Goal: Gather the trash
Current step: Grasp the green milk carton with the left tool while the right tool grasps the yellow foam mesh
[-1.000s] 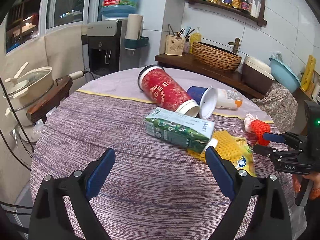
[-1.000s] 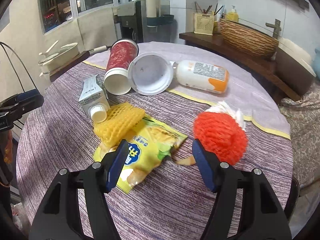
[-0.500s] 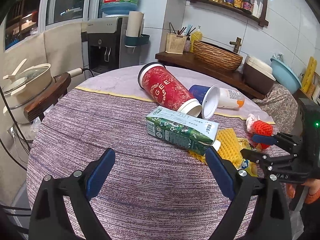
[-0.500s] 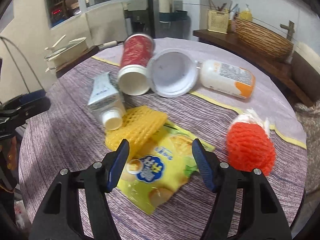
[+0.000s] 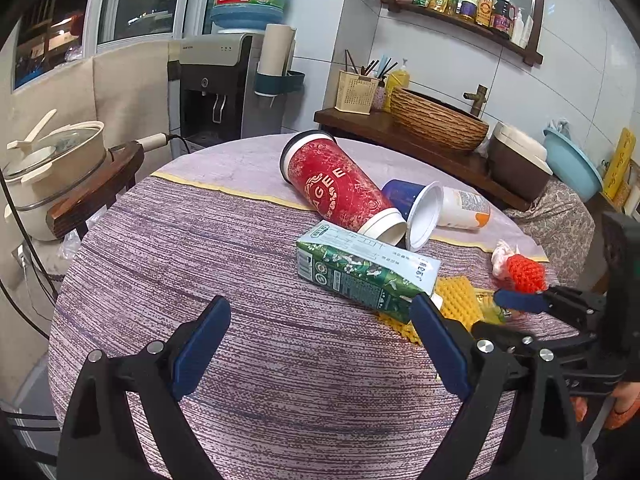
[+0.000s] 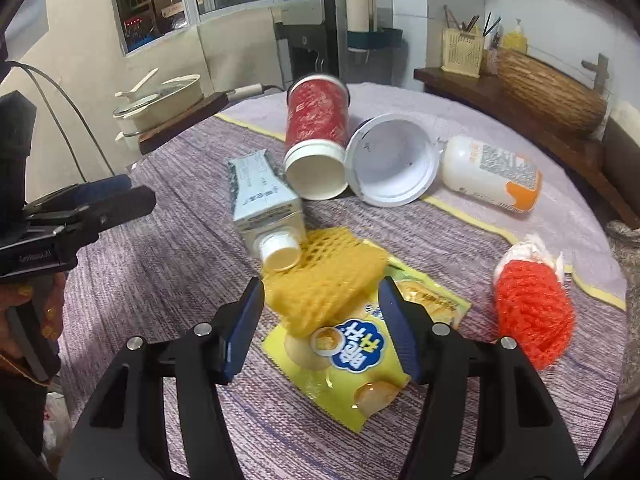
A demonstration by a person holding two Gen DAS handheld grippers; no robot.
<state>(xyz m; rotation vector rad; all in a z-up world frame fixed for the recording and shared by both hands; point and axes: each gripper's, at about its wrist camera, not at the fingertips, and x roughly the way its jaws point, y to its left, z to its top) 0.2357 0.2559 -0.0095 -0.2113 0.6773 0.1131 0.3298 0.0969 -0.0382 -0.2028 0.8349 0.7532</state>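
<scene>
Red cup [image 6: 318, 144] and white tub [image 6: 392, 160] lie tipped (both hollow).

In the left wrist view, bare striped counter [image 5: 192, 264] fills the left and centre of the frame, open to a hand-held gripper from the near edge. The green milk carton [image 5: 366, 270] lies across the centre right, with the red paper cup [image 5: 340, 188] and white tub [image 5: 424, 216] packed behind it. In the right wrist view, the yellow foam net [image 6: 324, 276] and yellow snack bag [image 6: 360, 356] sit between the spread fingers; open cloth separates them from the orange net ball [image 6: 532, 312] at right.
</scene>
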